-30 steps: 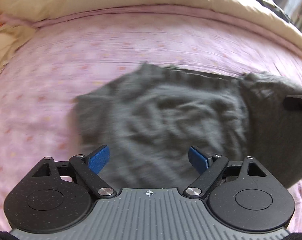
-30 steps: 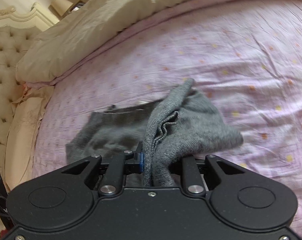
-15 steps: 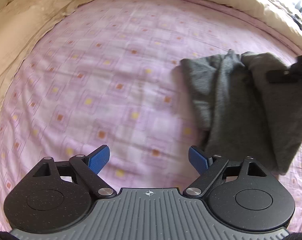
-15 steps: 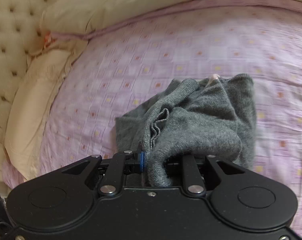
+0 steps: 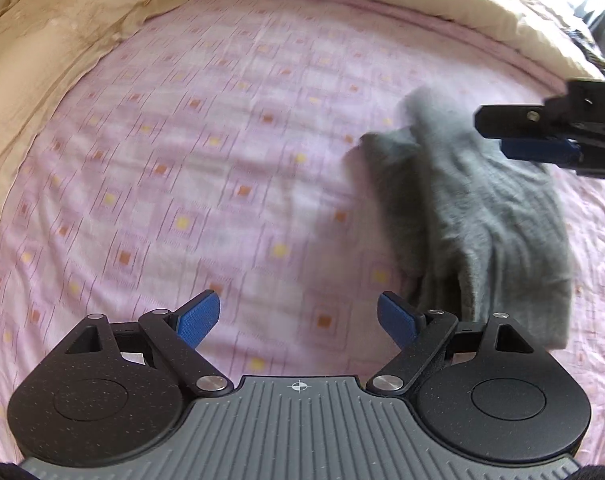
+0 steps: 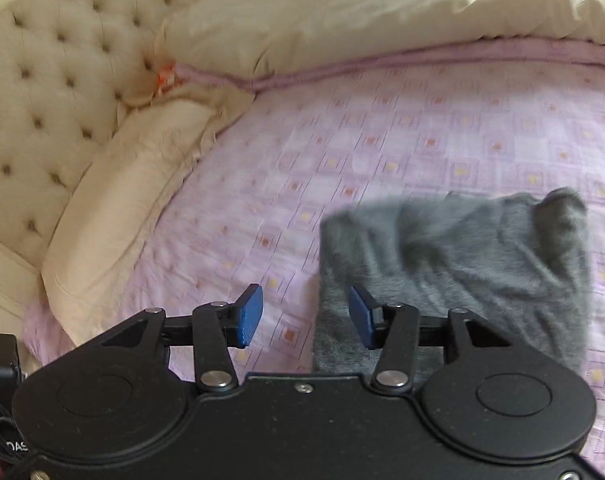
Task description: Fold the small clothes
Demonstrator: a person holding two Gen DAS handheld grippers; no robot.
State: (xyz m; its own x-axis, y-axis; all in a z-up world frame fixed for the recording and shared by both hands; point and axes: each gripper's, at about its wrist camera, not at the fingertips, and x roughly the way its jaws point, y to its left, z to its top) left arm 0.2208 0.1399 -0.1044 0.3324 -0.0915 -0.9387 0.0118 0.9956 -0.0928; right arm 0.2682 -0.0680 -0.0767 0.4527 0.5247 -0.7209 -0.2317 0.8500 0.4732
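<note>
On the pink patterned bedsheet (image 5: pixel 230 152) I found the grey knitted garment (image 5: pixel 482 232) lying in a folded, rumpled heap, toward the right of the left wrist view and well clear of the cream pillow (image 6: pixel 118 200) at the head of the bed. My left gripper (image 5: pixel 298 320) stood with its jaws spread wide and nothing between the blue pads (image 5: pixel 196 320); beneath it I saw only bare sheet, with the garment's near edge just beside the right-hand pad. My right gripper (image 6: pixel 306 316) also stood with its jaws apart and gripped nothing. From its own camera, its right pad lay over the garment's left edge, while the left pad lay over the sheet; I could not tell whether either pad touched the cloth. In the left wrist view, the right gripper (image 5: pixel 538 136) entered from the right edge, over the far end of the garment. A cream duvet (image 6: pixel 382 20) was bunched along the far side of the sheet, and a tufted cream headboard (image 6: pixel 50 60) rose behind the pillow. Both views were somewhat blurred.
</note>
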